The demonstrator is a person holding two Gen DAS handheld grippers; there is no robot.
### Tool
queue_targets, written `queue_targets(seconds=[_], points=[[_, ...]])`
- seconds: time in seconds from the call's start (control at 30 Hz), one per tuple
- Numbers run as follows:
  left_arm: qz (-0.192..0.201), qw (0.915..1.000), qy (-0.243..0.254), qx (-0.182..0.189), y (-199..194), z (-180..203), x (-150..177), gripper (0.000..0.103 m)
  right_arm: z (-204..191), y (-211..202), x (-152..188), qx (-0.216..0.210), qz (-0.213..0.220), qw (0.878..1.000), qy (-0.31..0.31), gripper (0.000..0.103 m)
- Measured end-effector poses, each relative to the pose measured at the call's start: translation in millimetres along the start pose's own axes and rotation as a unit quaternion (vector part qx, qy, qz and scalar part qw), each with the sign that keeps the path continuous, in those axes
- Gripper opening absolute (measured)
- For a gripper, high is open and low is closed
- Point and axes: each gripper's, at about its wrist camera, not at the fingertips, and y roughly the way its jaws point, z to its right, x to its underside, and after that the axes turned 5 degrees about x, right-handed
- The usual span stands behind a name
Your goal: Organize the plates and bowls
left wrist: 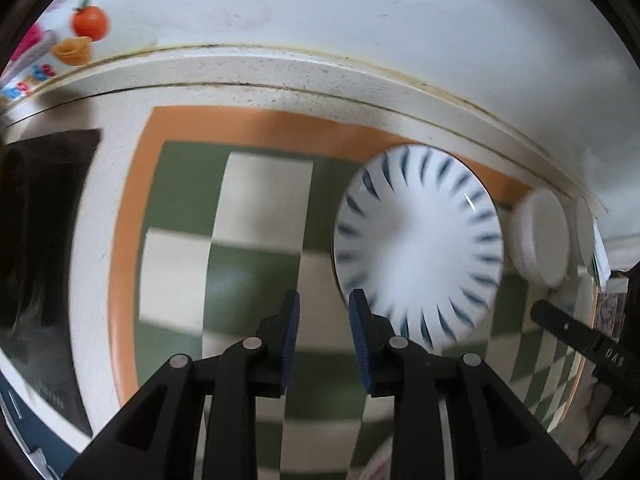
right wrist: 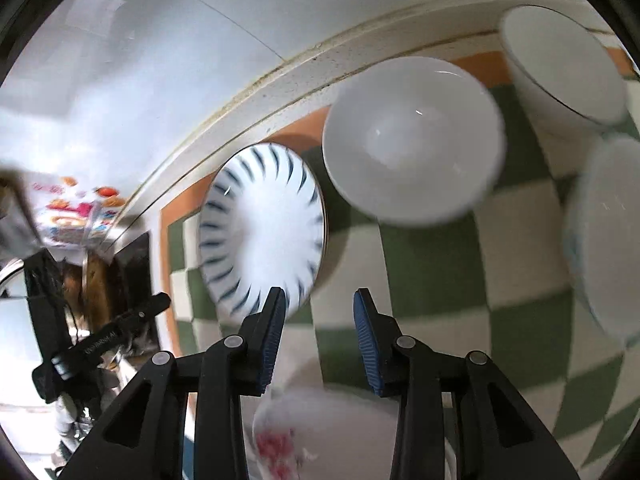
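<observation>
A white plate with blue radial strokes (left wrist: 418, 248) lies on a green-and-white checkered mat (left wrist: 248, 264); it also shows in the right wrist view (right wrist: 262, 228). My left gripper (left wrist: 324, 300) is open and empty, just left of the plate's near rim. My right gripper (right wrist: 320, 300) is open and empty above the mat, right of the striped plate. A plain white bowl (right wrist: 414, 140) sits behind it, with two more white bowls at the right, one far (right wrist: 560, 64) and one near (right wrist: 608, 236). A white dish with red marks (right wrist: 320, 432) lies under the right gripper.
The mat has an orange border (left wrist: 248, 120) and lies on a speckled counter against a white wall (left wrist: 320, 8). A black cooktop (left wrist: 36, 240) is at the left. A white bowl (left wrist: 540, 236) stands right of the striped plate. The other gripper (right wrist: 100, 340) shows at left.
</observation>
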Motion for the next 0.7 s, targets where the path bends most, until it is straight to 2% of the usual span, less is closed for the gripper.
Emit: queue_targets(seconds=[0.17,0.37,0.43,0.47,0.57,0.7], points=[[-0.02,0.9998,0.002,0.002,32,-3,-35,0.023,-10,36,-24,0.013,-0.007,1.0,0.017,0.038],[-0.034,0.9989,0.031,0.001,58,7,-53,0.023,-10,62,-35,0.021,-0.006,0.999,0.028,0.038],[-0.029,0.9984,0.049,0.003,61,12,-54,0.018,-12,66,-38,0.027,-0.002,0.999,0.023,0.03],[-0.028,0.998,0.056,0.008,61,15,-53,0.015,-10,68,-38,0.03,0.0,0.999,0.02,0.021],[-0.016,0.9971,0.075,-0.006,59,21,-49,0.014,-15,74,-37,0.046,0.006,0.999,0.005,0.009],[-0.013,0.9973,0.071,-0.01,58,24,-41,0.014,-18,75,-34,0.05,0.02,0.998,-0.011,0.009]])
